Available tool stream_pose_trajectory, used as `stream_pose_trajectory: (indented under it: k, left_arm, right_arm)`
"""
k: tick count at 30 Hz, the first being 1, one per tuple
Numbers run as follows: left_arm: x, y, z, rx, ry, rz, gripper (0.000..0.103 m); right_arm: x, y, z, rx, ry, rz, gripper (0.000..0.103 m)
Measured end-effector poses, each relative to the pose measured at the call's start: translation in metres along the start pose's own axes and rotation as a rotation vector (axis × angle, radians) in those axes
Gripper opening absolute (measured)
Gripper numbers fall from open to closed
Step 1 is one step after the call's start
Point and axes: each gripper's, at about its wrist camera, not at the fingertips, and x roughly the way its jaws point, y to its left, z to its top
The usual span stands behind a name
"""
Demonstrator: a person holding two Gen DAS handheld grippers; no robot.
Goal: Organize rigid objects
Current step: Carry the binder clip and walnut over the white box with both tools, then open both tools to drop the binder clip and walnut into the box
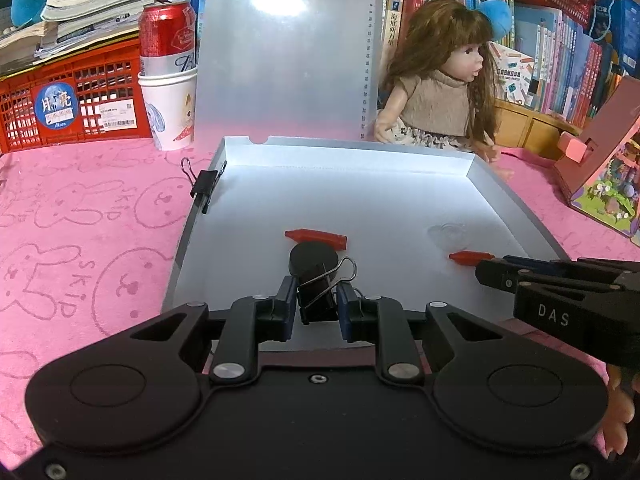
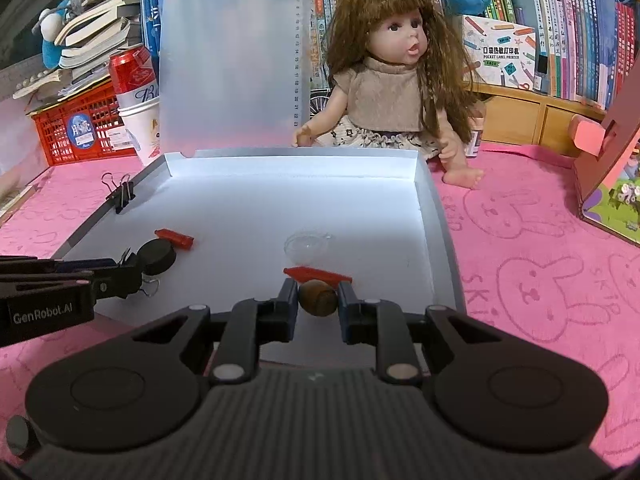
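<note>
left gripper [image 1: 317, 300]: clamped on binder clip [image 1: 316, 296], lower centre. right gripper [image 2: 318, 300]: clamped on nut [image 2: 318, 298]. both over tray [image 2: 436, 216], likely for drop-off.

"GenRobot.AI" on left gripper [image 2: 134, 270]

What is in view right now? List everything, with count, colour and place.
Shallow white tray: one, on the pink cloth.
Black binder clips: two; one on the tray's left rim, one held.
Red crayon-like sticks: two, in tray.
Black round disc: one, in tray.
Clear plastic dome: one, mid-tray.
Brown nut-like ball: one, held.
Long-haired doll: one, behind tray.
Red can: one, in white paper cup.
Red crate: one, back left.
Left gripper: shut on clip.
Right gripper: shut on ball.
</note>
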Motion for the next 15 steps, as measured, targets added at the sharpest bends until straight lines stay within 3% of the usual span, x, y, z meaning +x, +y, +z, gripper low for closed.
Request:
stream_pose_trajectory:
  k: [15]
  left_arm:
    - [0.0091,0.0004,-0.0017,-0.003,0.014,-0.002,0.02]
  right_arm:
    - [0.0092,0.0054,0.0002,-0.037,0.018,-0.008,0.025]
